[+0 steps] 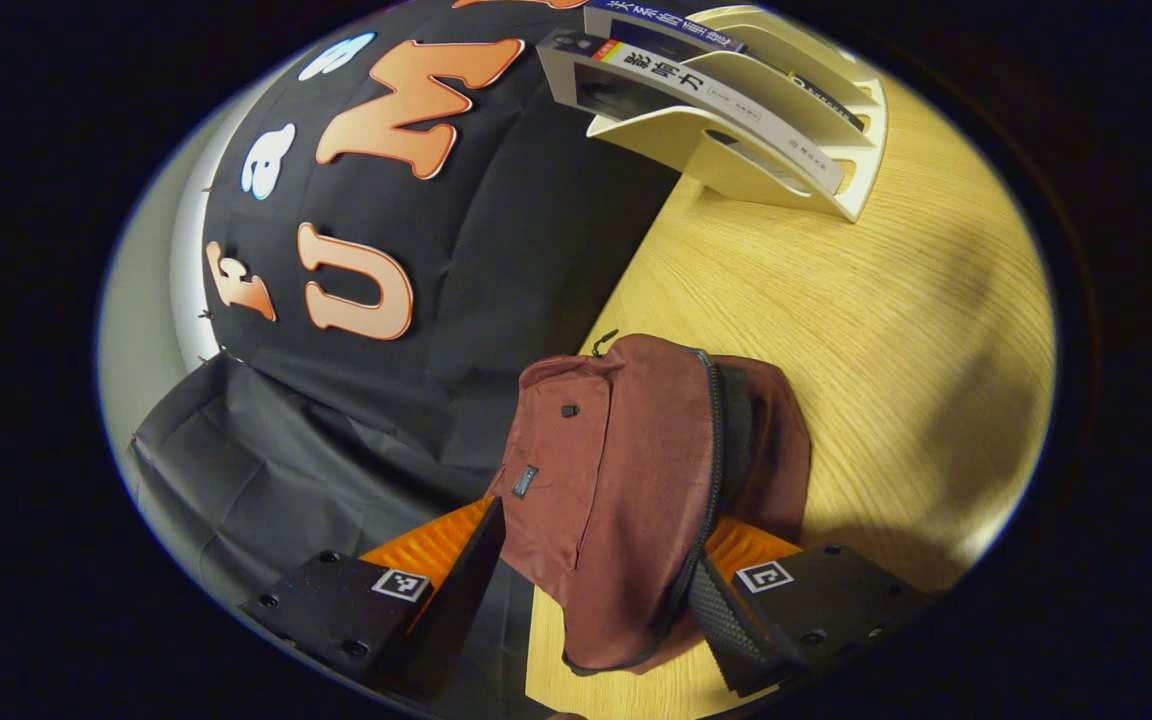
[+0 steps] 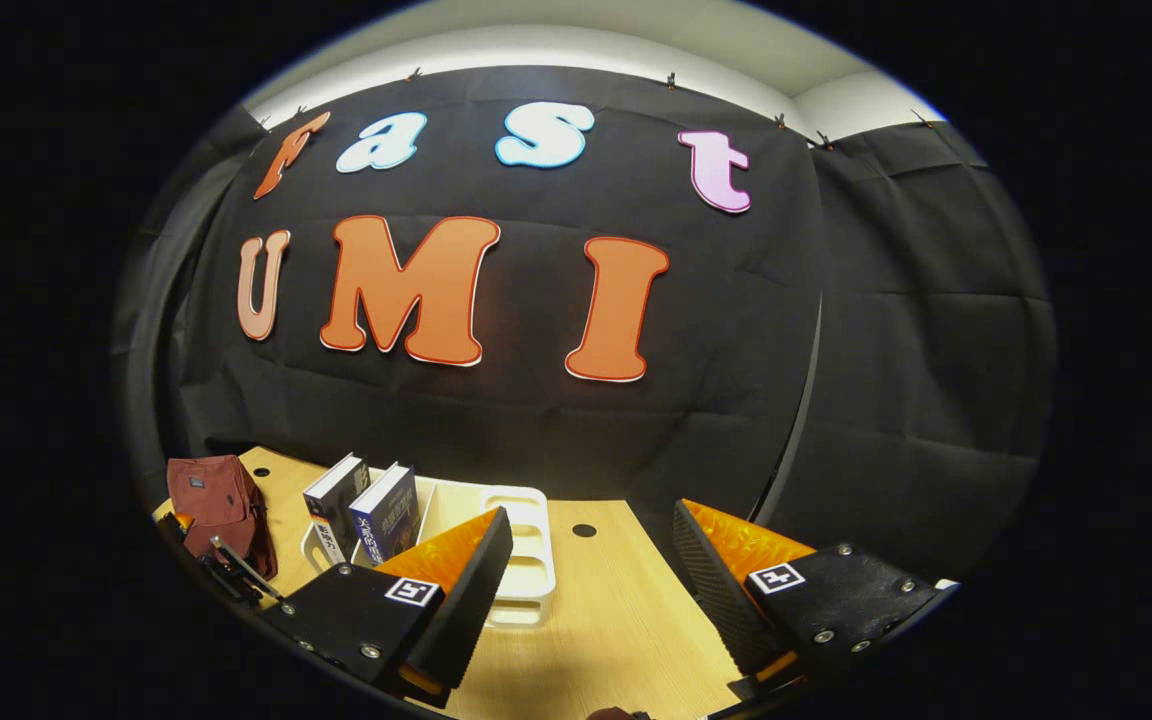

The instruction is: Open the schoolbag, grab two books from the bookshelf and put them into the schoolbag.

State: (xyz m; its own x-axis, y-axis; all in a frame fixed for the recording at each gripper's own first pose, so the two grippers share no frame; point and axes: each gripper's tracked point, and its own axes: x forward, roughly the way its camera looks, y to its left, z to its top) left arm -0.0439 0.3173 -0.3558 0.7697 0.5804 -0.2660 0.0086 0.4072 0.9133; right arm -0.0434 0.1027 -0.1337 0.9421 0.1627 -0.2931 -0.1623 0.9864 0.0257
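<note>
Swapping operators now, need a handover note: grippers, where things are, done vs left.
Left gripper: open, fingers either side of the schoolbag; I can't tell whether they press on it.
Right gripper: open, empty, above the table, near the bookshelf.
Schoolbag stands at the table's edge by the booth wall, zipper apparently closed.
Two books stand in the bookshelf.
Done: nothing.
Left: unzip the bag, then move both books into it.

On the table (image 2: 626, 610), two books (image 2: 366, 510) stand in the bookshelf (image 2: 526, 560), right of the schoolbag (image 2: 216, 505).
</note>
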